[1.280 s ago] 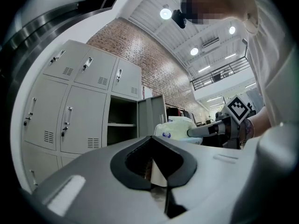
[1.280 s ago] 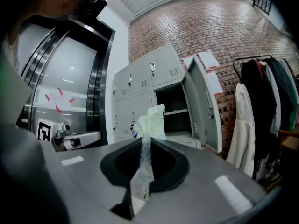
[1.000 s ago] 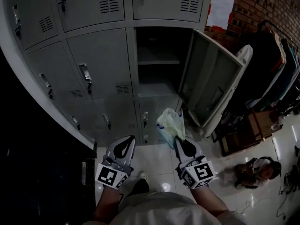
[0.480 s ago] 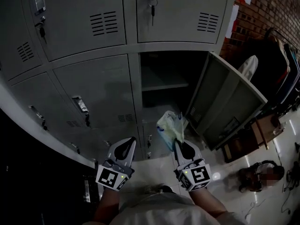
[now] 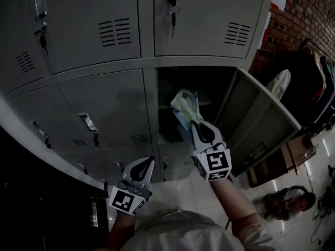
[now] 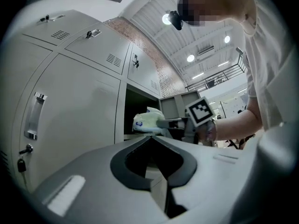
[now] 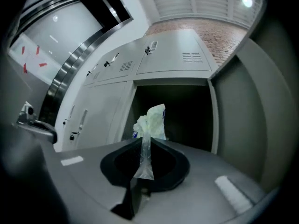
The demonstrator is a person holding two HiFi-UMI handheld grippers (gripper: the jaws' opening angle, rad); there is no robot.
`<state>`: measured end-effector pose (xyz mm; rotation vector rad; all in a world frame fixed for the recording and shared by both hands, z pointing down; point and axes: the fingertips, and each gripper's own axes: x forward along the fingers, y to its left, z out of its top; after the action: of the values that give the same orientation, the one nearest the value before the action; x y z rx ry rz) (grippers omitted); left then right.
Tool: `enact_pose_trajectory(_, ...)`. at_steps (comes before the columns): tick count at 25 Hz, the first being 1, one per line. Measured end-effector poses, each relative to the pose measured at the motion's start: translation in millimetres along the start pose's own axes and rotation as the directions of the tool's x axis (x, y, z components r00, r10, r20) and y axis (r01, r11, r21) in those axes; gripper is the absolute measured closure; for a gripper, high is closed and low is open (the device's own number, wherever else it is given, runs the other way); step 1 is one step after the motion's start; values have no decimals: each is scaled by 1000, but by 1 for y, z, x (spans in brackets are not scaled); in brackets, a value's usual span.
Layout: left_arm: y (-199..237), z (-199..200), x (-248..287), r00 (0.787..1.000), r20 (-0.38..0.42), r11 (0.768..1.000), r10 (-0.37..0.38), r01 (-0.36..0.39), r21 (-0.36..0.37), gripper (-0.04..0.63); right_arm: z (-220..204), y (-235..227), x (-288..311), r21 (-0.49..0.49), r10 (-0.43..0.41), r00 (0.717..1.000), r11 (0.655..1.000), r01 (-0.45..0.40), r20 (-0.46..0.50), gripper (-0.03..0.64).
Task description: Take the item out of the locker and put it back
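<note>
Since the right gripper (image 5: 194,123) is raised to the open compartment (image 5: 222,77) of the grey steel locker bank with its load in the air, I judge I am on the return leg: the item is out and is going back in.

The item is a pale green, crumpled thin-plastic bag (image 5: 184,106). The right gripper is pinching a twisted neck of its film, jaws pressed nearly together on it, and the bulk of the bag bunches beyond the tips. It touches nothing else. It hangs at the compartment's front edge, towards the left side of the opening. I cannot tell whether it has crossed that edge yet.

The compartment's grey hinged door (image 5: 261,124) stands swung out to the right, well clear of my line.

The left gripper (image 5: 148,160) sits low, in front of the closed doors below, jaws pressed together with nothing between them.

Next I would push the right gripper straight forward, deep enough that the bag is over something solid inside, lower it until the film slackens, and only then spread the jaws. The interior is very dark, so I would go slowly. Thin film may cling to the pads, so I would draw back gently.
</note>
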<state>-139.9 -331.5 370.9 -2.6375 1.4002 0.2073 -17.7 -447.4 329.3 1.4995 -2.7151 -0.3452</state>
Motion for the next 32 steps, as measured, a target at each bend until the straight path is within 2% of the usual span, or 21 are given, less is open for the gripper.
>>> enact_pose_trajectory(3,4,-3,3,1000,-6,1000,8,-8,11,597,18,-24,43,-45,-22,1000,999,23,9,594)
enact_pose_trajectory(6,10,-12,4,1000,-26,1000,14,-14,1,597,22,-39,76,-23,-40,999,999,40,-8,594)
enact_pose_trajectory(11,18,-19,10,999,-35,1000,21,-21,-12,597,6,-51,106,-23,-59,996,998,58,-71,591)
enact_pose_trajectory(17,30,-25,21,999,-41,1000,29,-29,-12,597,-17,-48,119,-24,-30,991,999,27,-129,574)
enact_pose_trajectory(19,31,-27,24,999,-43,1000,27,-27,-16,597,-17,-47,120,-31,-23,992,999,19,-121,551)
enact_pose_trajectory(23,30,-28,29,999,-46,1000,18,-19,-22,597,-10,-51,118,0,-26,997,1000,26,-71,416)
enact_pose_trajectory(24,29,-28,29,999,-49,1000,12,-13,-21,597,-6,-53,116,8,-31,998,999,32,-52,403)
enact_pose_trajectory(30,36,-29,22,998,-57,999,32,-33,-7,597,20,-53,79,34,-49,997,998,47,61,405)
enact_pose_trajectory(32,39,-25,19,998,-51,999,43,-43,-4,597,19,-40,55,35,-19,997,999,17,71,488)
